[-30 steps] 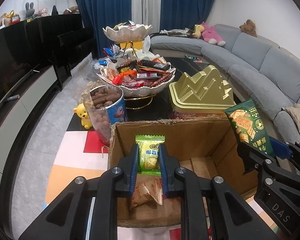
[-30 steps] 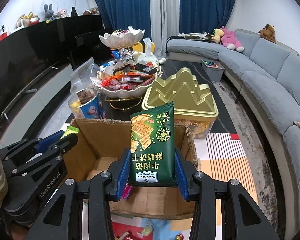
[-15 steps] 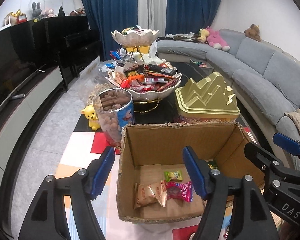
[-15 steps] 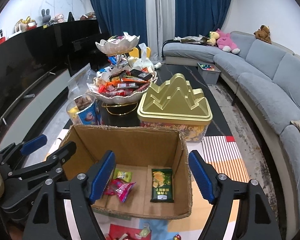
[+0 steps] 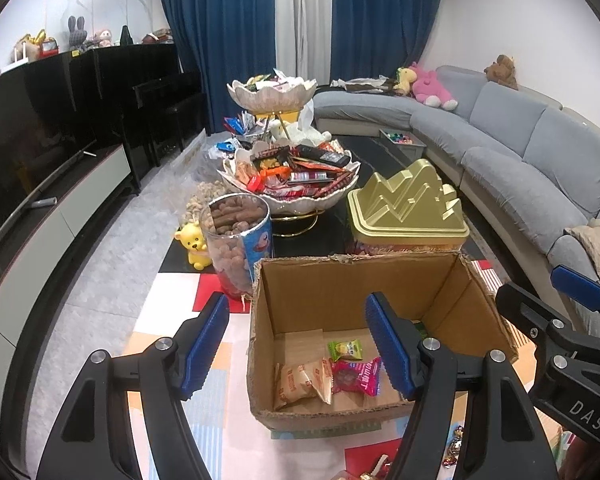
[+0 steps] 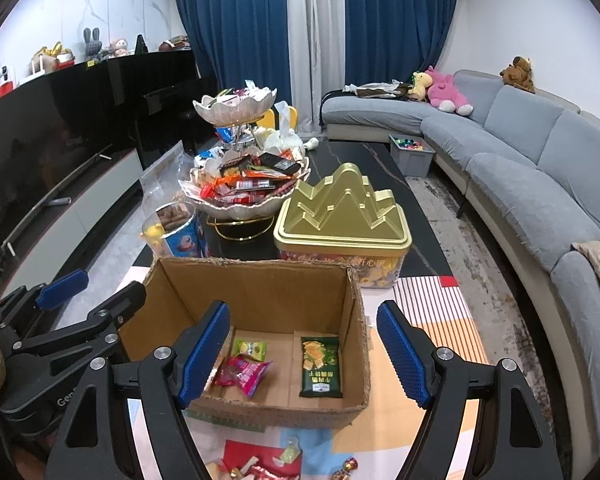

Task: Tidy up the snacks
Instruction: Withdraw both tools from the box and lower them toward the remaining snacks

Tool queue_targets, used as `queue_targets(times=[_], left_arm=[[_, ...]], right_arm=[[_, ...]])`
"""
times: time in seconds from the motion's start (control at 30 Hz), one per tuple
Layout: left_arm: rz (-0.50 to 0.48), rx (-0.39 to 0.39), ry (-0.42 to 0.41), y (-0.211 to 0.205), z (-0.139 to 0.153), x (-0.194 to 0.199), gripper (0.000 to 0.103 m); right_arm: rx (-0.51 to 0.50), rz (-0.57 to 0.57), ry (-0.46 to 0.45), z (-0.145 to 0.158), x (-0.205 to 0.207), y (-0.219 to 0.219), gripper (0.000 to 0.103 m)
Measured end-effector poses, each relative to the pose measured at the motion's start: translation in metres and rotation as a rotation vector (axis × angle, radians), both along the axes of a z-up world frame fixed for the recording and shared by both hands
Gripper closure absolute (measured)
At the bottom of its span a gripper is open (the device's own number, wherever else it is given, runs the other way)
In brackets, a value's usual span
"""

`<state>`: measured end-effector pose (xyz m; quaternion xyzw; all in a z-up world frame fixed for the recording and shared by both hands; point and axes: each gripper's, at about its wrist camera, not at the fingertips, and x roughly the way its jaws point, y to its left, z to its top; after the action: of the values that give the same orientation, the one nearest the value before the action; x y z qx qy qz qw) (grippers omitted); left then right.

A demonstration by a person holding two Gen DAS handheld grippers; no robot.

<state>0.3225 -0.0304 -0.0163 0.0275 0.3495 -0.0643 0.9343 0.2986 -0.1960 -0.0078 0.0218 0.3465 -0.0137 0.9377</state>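
Snacks lie in the cardboard box point(image 6: 260, 288) on the bright mat: a dark green cracker pack point(image 6: 320, 366), a pink bag point(image 5: 356, 376), a small green candy point(image 5: 345, 349) and an orange pack point(image 5: 300, 380). Behind the box stand a gold tin point(image 5: 408, 212), a jar of nuts point(image 5: 236, 248) and a full snack bowl point(image 5: 292, 180). The left gripper point(image 5: 296, 348) and right gripper point(image 6: 302, 354) have just opened wide and hold nothing above the box.
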Motion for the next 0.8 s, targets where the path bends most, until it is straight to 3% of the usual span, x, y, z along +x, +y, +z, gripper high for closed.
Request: queue_targets(times=[0.8], left_arm=[[-0.032,0.010,-0.053,-0.009,0.028,-0.064,0.033]], right_arm=[[-0.023,-0.028,-0.047,0.023,-0.063,-0.014,0.026]])
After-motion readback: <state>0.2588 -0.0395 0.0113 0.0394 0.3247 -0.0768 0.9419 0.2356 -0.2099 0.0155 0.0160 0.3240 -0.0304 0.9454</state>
